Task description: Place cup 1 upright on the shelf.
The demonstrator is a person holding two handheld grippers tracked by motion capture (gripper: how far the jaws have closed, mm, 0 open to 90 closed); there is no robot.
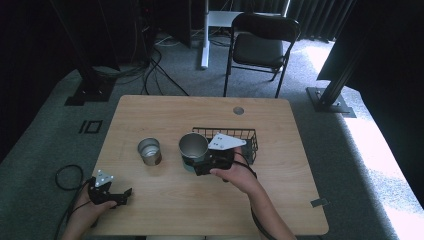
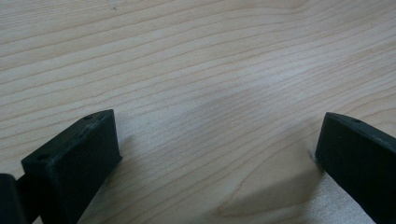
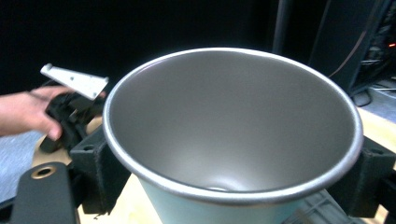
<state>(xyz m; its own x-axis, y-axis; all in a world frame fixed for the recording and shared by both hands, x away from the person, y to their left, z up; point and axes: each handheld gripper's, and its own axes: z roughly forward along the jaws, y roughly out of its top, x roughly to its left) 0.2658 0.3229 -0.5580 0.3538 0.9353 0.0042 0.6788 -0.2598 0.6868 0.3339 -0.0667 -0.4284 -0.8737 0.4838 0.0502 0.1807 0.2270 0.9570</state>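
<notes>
Wood surface, seen from the high view: a metal cup is held mid-surface by the right gripper, beside the wire basket; a tin can sits left of it. Left gripper view: fingers spread, nothing held. Right gripper view: fingers pinched on the cup's sides. Looks like carrying; next it probably needs lowering into the basket.

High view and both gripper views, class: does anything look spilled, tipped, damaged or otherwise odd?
Nothing stands out. The right gripper clamps an upright, empty metal cup beside the wire basket; the small tin stands upright; the left gripper rests open on the table.
</notes>
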